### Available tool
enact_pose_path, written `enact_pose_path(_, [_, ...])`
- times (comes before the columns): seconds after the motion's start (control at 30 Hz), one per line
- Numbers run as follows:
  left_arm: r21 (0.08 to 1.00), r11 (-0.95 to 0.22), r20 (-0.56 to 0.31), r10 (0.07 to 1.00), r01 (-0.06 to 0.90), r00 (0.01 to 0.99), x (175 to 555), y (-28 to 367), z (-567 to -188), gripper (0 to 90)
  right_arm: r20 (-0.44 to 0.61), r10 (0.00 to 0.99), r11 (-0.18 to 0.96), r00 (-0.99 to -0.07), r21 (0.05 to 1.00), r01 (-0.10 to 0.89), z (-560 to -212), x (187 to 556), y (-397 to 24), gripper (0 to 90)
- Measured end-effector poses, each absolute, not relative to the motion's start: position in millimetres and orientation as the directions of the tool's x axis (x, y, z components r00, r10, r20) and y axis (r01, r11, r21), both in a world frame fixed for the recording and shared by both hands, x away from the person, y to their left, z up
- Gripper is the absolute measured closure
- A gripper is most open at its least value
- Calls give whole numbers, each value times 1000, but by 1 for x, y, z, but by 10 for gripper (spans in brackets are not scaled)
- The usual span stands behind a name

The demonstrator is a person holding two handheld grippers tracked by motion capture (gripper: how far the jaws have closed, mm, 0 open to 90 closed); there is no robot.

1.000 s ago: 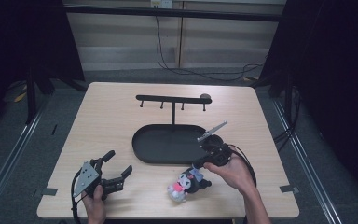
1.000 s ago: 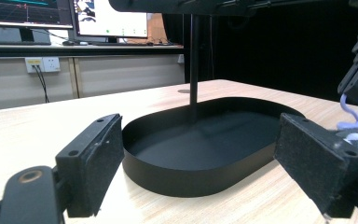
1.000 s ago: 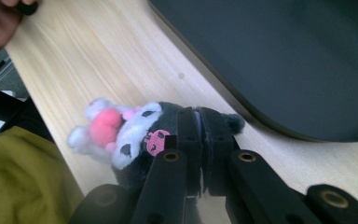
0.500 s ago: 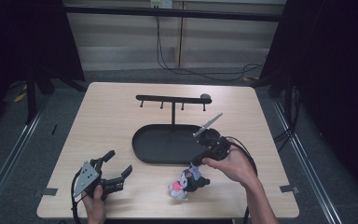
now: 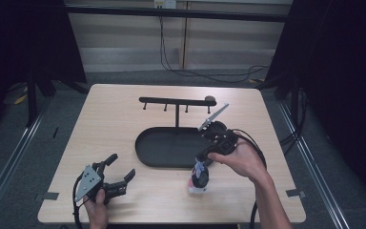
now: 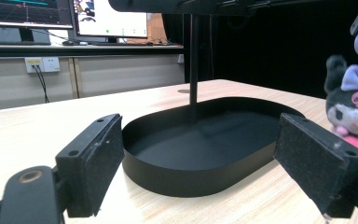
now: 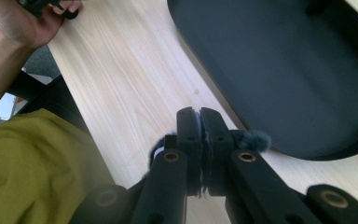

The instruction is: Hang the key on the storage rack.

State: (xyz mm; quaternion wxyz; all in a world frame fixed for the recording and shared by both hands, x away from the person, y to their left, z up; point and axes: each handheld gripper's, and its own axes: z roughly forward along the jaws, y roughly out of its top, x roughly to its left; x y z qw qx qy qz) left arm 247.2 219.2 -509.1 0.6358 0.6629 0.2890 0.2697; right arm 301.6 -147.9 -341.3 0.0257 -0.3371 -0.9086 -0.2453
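- The black oval tray [image 5: 147,152] lies at the middle of the wooden table [image 5: 114,119]; everything below is placed relative to it.
- A thin post rises from the tray's far half and carries a black hanger bar [image 5: 171,101] with small pegs, running along above the tray's far edge.
- The plush toy [image 5: 199,179], dark-headed with a pink body and a pale bow, hangs just off the tray's near right end, by the rim and outside it. In the left gripper view it [image 6: 354,107] shows to the right of the tray, upright.
- The right gripper [image 5: 203,162] is above the tray's near right rim, pointing down, the hand behind it to the right.
- Its jaws are pressed together on a thin piece at the top of the plush toy; in the right gripper view [image 7: 200,154] dark fluff pokes out on both sides of the pads.
- The left gripper [image 5: 116,174] sits well to the near left of the tray, low over the table, facing the tray.
- Its jaws stand wide apart with nothing between them; its own view [image 6: 214,172] frames the tray's near wall between the two pads.
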Motion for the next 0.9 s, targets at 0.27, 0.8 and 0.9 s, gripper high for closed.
enact_pose_path(0.27, [999,-25,-10,726,40,687,247,219,-509,155,190,589,662,-786,444,603,-319,306,-147,876])
enact_pose_path(0.8, [999,-24,-11,725,41,688,247,219,-509,155,172,575,674,-800,455,582,-290,324,-148,875])
enact_pose_path(0.9, [999,-24,-11,725,41,688,247,219,-509,155,177,568,674,-803,459,578,-286,328,-146,875])
